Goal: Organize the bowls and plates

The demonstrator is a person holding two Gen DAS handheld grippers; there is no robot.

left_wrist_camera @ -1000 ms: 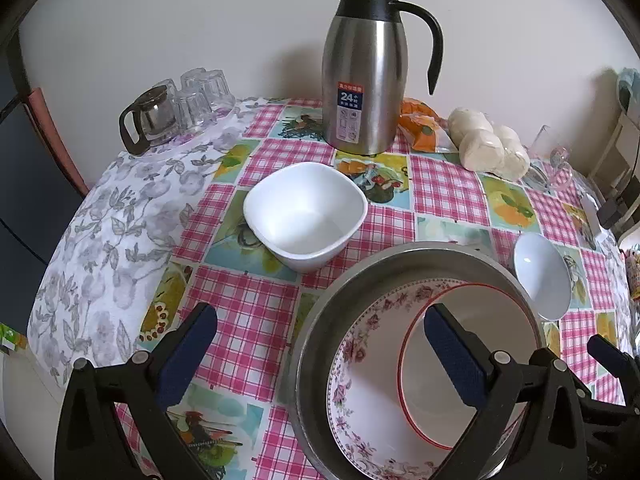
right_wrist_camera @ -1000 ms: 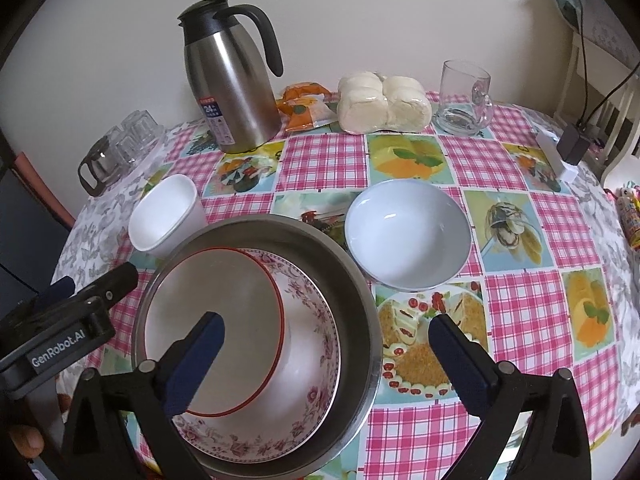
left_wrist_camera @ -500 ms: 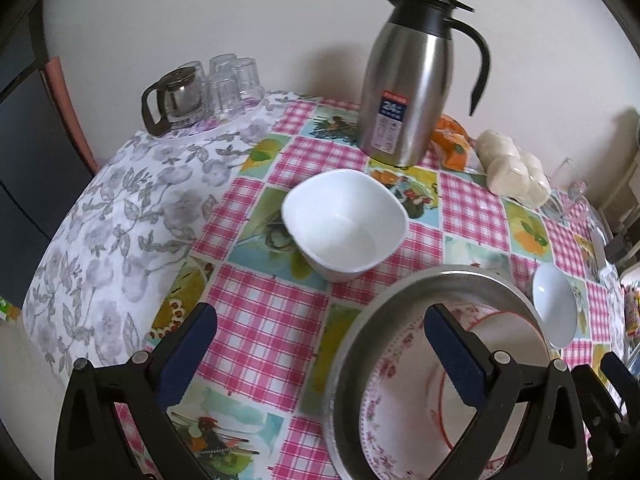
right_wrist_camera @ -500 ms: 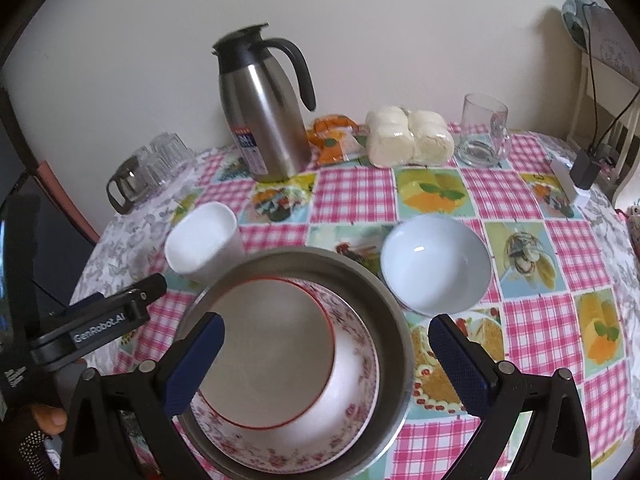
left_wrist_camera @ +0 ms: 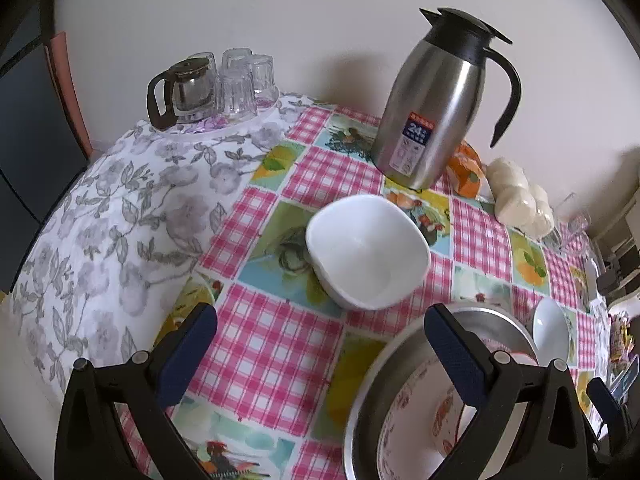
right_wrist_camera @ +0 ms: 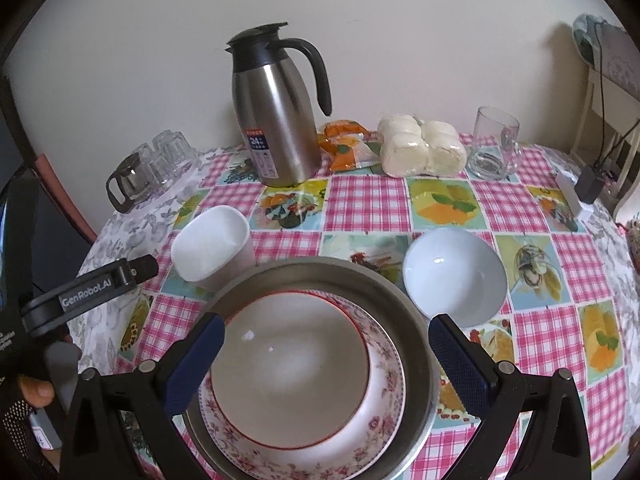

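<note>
A metal basin (right_wrist_camera: pixel 416 320) holds a floral plate (right_wrist_camera: pixel 384 392) with a red-rimmed white plate (right_wrist_camera: pixel 288 368) on top. A square white bowl (left_wrist_camera: pixel 368 252) sits left of the basin and also shows in the right wrist view (right_wrist_camera: pixel 210 246). A round pale bowl (right_wrist_camera: pixel 454 276) sits right of the basin and also shows in the left wrist view (left_wrist_camera: pixel 551 332). My left gripper (left_wrist_camera: pixel 320 356) is open and empty, above the cloth in front of the square bowl. My right gripper (right_wrist_camera: pixel 326 360) is open and empty above the basin.
A steel thermos jug (right_wrist_camera: pixel 276 116) stands at the back. Beside it are an orange snack packet (right_wrist_camera: pixel 344 144), wrapped buns (right_wrist_camera: pixel 422 146) and a glass mug (right_wrist_camera: pixel 494 144). A glass teapot with tumblers (left_wrist_camera: pixel 208 88) stands back left. A charger (right_wrist_camera: pixel 590 188) lies at the right edge.
My left gripper has moved left and back, so the square bowl now sits ahead between its fingers. My right gripper has pulled back and risen over the basin. Both stayed open.
</note>
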